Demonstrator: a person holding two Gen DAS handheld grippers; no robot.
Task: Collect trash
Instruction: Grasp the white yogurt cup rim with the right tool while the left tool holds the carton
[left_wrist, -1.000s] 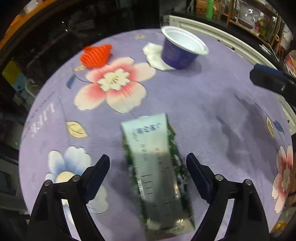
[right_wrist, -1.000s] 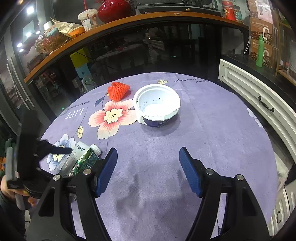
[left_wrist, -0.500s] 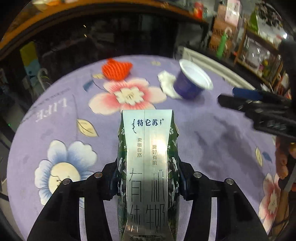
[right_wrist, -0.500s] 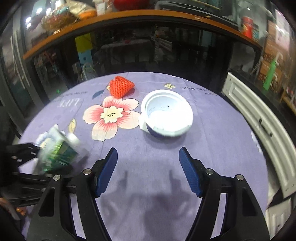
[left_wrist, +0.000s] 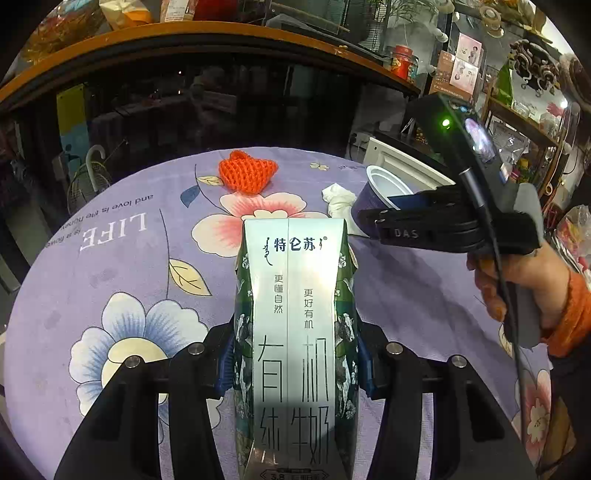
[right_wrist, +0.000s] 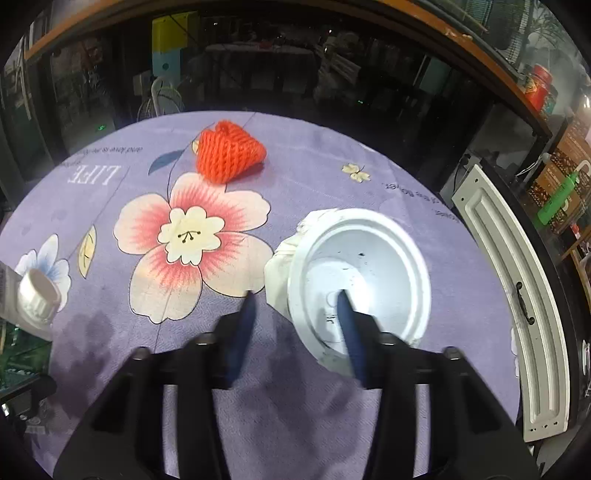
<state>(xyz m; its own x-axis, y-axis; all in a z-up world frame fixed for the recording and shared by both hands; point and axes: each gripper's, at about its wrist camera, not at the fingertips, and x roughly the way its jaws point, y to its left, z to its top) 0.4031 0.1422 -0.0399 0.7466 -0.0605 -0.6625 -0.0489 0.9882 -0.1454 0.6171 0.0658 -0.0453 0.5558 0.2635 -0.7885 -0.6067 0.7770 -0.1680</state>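
The left gripper (left_wrist: 295, 363) is clamped on the carton (left_wrist: 293, 332), held above the surface (left_wrist: 110, 266). The right gripper (right_wrist: 297, 314) straddles the cup (right_wrist: 360, 282) rim, one finger inside, jaws not closed. Squeezing the thin wall may crush or tip it against the tissue (right_wrist: 282, 269).

My carton (left_wrist: 295, 350) ran off the bottom edge and hid my left fingers' (left_wrist: 225, 369) pads. The right tool covered part of the cup (left_wrist: 384, 192). In the right view, my fingers (right_wrist: 349, 332) were blurred, and the carton's cap (right_wrist: 37, 295) was cut at the left edge.
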